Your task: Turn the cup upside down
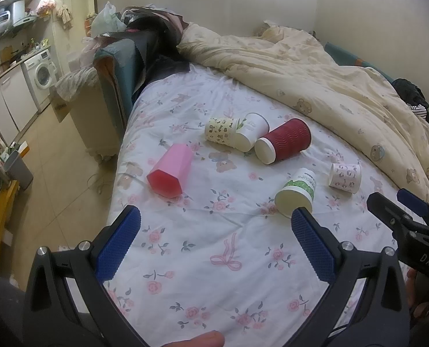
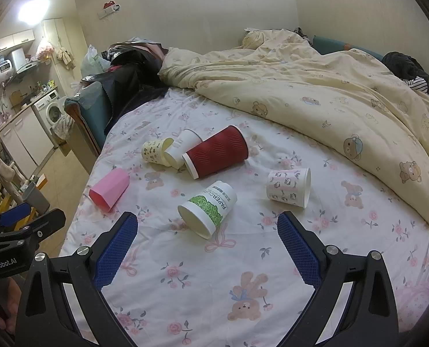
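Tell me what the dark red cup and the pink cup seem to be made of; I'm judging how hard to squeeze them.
Dark red cup: probably paper, matte, with a wavy ribbed sleeve and a white rolled rim. Pink cup: likely hard plastic, smooth with a slight sheen, with flat faceted sides and a thick plain rim; this one is less certain.
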